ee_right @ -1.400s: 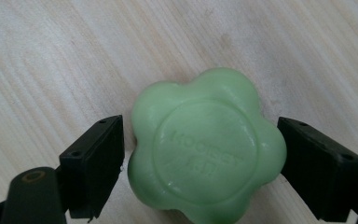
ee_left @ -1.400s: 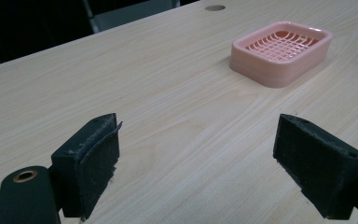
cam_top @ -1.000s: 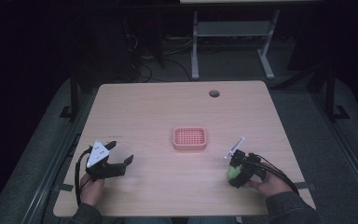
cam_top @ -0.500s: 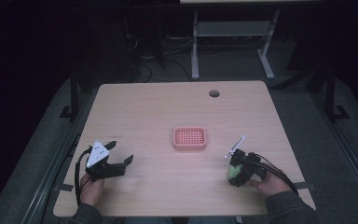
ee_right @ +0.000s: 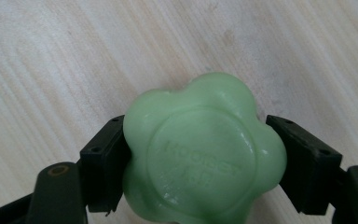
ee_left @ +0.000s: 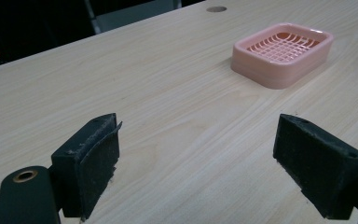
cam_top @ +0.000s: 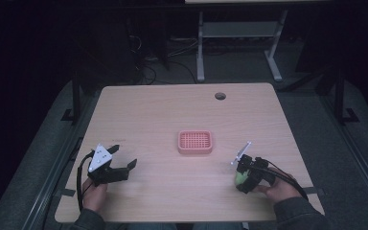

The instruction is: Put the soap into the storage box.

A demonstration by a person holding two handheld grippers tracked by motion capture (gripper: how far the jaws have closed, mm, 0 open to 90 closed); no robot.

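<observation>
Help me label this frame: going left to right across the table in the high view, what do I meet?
Left gripper → pink soap dish → green soap clamped in the right gripper, at the table's near right.

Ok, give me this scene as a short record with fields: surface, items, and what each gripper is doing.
surface: light wooden table
item held: pale green flower-shaped soap bar, jaws pressed on its two sides
item free: pink plastic soap dish with a grid bottom, near the table's middle, nothing in it
right gripper: shut on the soap, low over the table's near right part
left gripper: open, holding nothing, jaws wide apart over bare wood
dish to soap: apart, the dish farther from the person and to the soap's left
</observation>
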